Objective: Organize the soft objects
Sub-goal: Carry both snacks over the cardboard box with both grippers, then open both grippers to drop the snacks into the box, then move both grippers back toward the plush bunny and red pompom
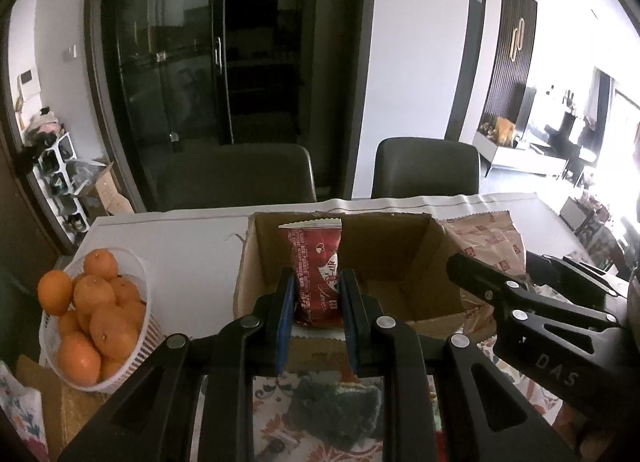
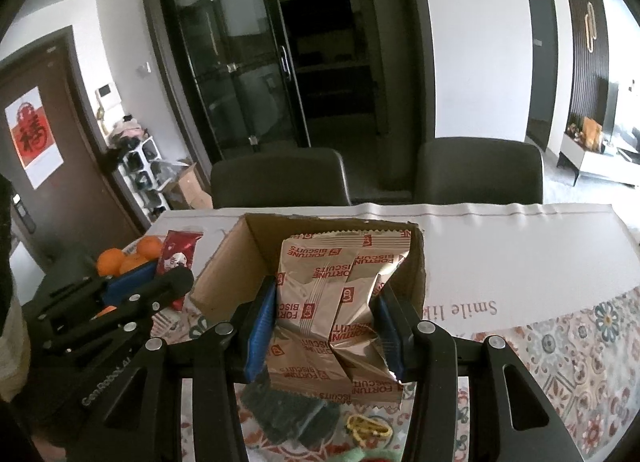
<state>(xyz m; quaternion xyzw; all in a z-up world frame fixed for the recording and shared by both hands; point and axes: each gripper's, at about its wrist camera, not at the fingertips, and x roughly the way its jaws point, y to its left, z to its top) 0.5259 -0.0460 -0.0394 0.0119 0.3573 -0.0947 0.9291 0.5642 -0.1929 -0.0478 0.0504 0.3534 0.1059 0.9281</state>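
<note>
My left gripper [image 1: 317, 302] is shut on a red snack packet [image 1: 316, 262] and holds it upright over the near edge of an open cardboard box [image 1: 396, 254]. My right gripper [image 2: 326, 326] is shut on a beige Fortune Biscuits packet [image 2: 336, 302], crumpled between the pads, in front of the same box [image 2: 228, 262]. The right gripper shows in the left wrist view [image 1: 520, 302] beside the box with the beige packet [image 1: 488, 242]. The left gripper [image 2: 132, 294] and red packet [image 2: 176, 250] show at the left of the right wrist view. A dark fuzzy soft item [image 1: 336, 410] lies below both grippers [image 2: 292, 414].
A white basket of oranges [image 1: 92, 314] stands left of the box. The table [image 2: 520, 262] has a white cover and a patterned cloth [image 2: 580, 350]. A yellow-green soft item [image 2: 368, 428] lies near the front. Two dark chairs [image 2: 280, 177] stand behind the table.
</note>
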